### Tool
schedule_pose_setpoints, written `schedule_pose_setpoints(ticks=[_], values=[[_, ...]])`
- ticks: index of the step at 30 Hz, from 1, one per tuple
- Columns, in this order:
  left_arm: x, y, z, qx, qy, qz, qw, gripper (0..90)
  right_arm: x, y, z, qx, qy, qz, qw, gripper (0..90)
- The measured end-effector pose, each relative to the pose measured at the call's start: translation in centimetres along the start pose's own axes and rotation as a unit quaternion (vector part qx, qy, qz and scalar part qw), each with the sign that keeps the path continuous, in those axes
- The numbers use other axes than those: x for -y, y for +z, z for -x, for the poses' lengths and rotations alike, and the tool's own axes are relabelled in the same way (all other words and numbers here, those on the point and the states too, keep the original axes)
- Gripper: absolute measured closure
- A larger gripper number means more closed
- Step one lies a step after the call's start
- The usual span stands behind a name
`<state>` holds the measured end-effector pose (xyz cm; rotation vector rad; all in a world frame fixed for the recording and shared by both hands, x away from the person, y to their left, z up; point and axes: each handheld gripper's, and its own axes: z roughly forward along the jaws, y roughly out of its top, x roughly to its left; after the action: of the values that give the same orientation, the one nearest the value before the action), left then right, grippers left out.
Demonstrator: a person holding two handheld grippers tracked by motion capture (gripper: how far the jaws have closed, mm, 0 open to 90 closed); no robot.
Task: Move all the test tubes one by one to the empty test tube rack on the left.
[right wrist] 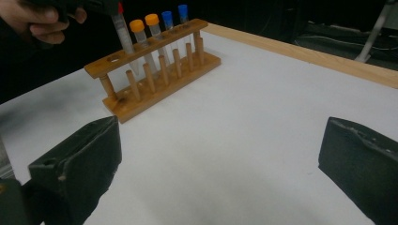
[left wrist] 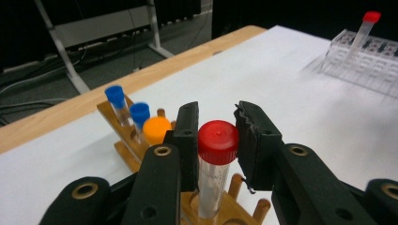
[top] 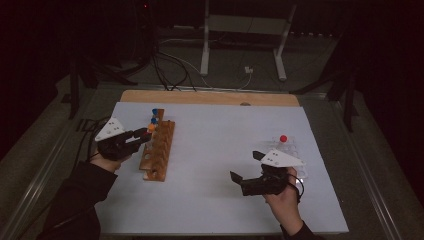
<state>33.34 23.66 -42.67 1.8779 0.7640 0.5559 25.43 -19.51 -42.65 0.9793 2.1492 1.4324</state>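
My left gripper [left wrist: 217, 137] is shut on a clear tube with a red cap [left wrist: 217, 140], its pads pressing just below the cap. The tube stands upright, its lower part through a hole in the wooden rack [top: 159, 150], beside the orange-capped tube [left wrist: 156, 130]. The held tube [right wrist: 123, 33] and rack [right wrist: 155, 70] appear at the far left in the right gripper view. Two blue-capped tubes [left wrist: 126, 105] stand further along the rack. My right gripper [top: 245, 165] rests open over the white sheet at the right, nothing between its jaws [right wrist: 220, 154].
A clear plastic rack [top: 295, 152] sits at the right beside my right hand, with one red-capped tube [top: 283, 138] upright in it. A wooden strip [top: 210, 97] borders the far side of the table. Beyond it stand metal frame legs and cables.
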Motion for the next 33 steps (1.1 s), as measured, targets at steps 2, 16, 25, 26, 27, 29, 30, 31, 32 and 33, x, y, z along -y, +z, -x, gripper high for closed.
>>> schedule_pose_setpoints(ticks=[2,16,25,26,27,29,30,31,32,33], values=[[0.3,0.2,0.0,0.0,-0.002,-0.004,1.0,71.9,0.0,0.0,0.0,0.0,0.001,-0.001,1.0,0.0],[1.5,0.9,0.0,0.0,-0.01,-0.019,0.9998,71.6,-0.1,-0.2,0.1,-0.002,0.002,0.002,1.0,0.0],[0.9,0.3,0.6,0.015,-0.004,-0.016,0.9998,52.1,-0.6,-0.9,0.7,0.0,0.007,0.017,0.9998,0.0],[0.8,0.1,0.8,0.017,-0.003,-0.01,0.9998,48.8,-0.7,-1.1,0.8,0.0,0.006,0.018,0.9998,0.0],[0.6,0.0,0.9,0.024,-0.005,-0.006,0.9997,43.3,-0.9,-1.2,1.0,0.004,0.002,0.019,0.9998,0.0],[0.3,-0.3,1.3,0.028,-0.005,0.001,0.9996,34.7,-1.2,-1.7,1.5,0.009,-0.003,0.026,0.9996,0.0],[0.1,-0.5,1.5,0.033,-0.005,0.004,0.9994,28.4,-1.4,-2.0,1.9,0.011,-0.005,0.034,0.9994,0.0],[0.0,-0.6,1.7,0.035,-0.005,0.007,0.9993,23.4,-1.6,-2.4,2.3,0.016,-0.011,0.041,0.999,0.0],[-0.2,-0.8,1.9,0.036,-0.005,0.008,0.9993,18.2,-1.7,-2.7,2.7,0.02,-0.017,0.047,0.9986,0.0],[-0.3,-0.9,2.1,0.04,-0.008,0.012,0.9991,15.7,-1.9,-3.1,3.3,0.025,-0.023,0.057,0.9978,0.0]])
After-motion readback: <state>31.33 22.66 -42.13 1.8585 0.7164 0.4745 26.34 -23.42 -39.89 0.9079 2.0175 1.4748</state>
